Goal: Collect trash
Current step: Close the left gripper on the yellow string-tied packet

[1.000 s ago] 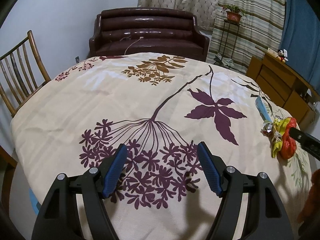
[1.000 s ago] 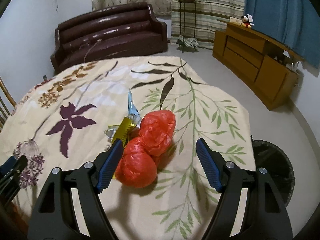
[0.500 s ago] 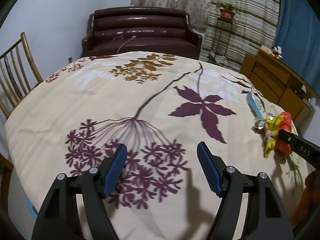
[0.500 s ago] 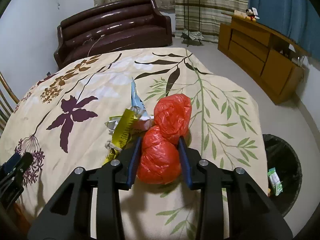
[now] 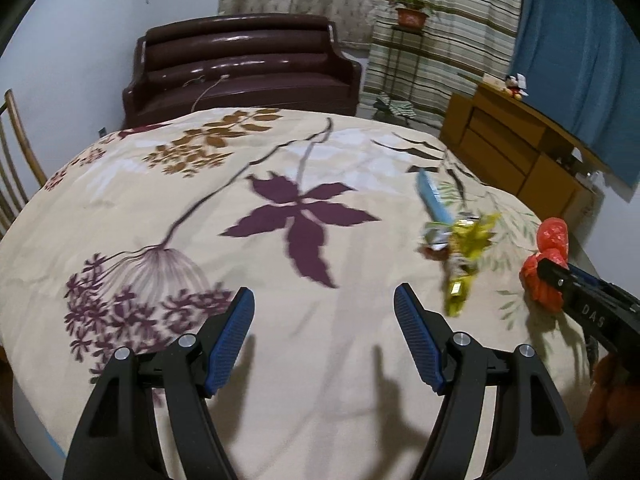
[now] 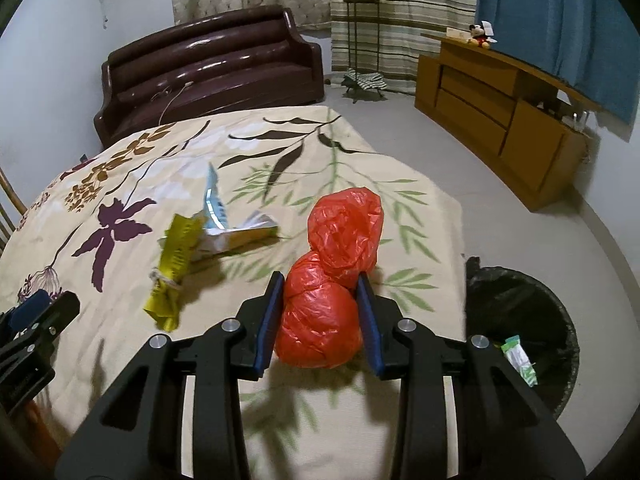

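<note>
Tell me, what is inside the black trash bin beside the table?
Inside the black trash bin, one white-green wrapper shows. The bin's near rim hides the rest.

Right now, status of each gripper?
Left gripper: open, empty, over the bedspread.
Right gripper: shut on the red bag, fingers closed a moment ago.

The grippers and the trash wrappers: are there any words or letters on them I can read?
"DAS" – white letters on the side of the right gripper, left wrist view.
Yellow wrapper: has print, too blurred to read.
Blue wrapper: print too small to read.
Red plastic bag: no writing visible.
</note>
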Tool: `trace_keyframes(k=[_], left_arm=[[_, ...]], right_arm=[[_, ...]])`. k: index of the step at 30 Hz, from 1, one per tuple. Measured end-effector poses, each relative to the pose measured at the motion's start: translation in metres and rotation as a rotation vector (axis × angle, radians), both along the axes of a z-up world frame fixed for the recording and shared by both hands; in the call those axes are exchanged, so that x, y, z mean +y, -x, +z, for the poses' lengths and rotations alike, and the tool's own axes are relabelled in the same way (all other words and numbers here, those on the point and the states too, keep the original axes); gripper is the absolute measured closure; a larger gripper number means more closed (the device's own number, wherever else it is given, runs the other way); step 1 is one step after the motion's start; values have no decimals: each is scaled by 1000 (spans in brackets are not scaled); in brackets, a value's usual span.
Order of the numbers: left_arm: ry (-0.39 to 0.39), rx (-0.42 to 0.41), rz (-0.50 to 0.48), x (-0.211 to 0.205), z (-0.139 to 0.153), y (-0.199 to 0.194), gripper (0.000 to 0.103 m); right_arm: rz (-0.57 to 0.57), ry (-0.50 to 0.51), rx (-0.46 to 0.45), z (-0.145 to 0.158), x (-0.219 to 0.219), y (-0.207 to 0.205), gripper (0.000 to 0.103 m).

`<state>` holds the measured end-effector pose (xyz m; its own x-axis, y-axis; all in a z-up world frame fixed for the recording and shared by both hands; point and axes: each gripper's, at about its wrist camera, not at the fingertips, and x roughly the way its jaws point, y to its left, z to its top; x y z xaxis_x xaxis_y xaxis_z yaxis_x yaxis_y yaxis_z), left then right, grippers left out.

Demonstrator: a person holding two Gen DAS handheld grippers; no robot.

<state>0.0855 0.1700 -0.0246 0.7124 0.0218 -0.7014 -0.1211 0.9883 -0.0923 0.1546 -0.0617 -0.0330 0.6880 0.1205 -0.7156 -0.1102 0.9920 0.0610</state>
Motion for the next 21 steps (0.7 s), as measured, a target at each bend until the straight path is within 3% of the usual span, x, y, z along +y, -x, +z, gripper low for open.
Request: trace_keyframes(k=[12,21], left_arm=[[-43,-1,-87,-58,2,-23,33],[-81,21,-114,-78,-6,-44,33]], right_arm=[[-10,-37,-10,-1,-28,-1,68],[3,-43,-16,-3,-34,-6,68]])
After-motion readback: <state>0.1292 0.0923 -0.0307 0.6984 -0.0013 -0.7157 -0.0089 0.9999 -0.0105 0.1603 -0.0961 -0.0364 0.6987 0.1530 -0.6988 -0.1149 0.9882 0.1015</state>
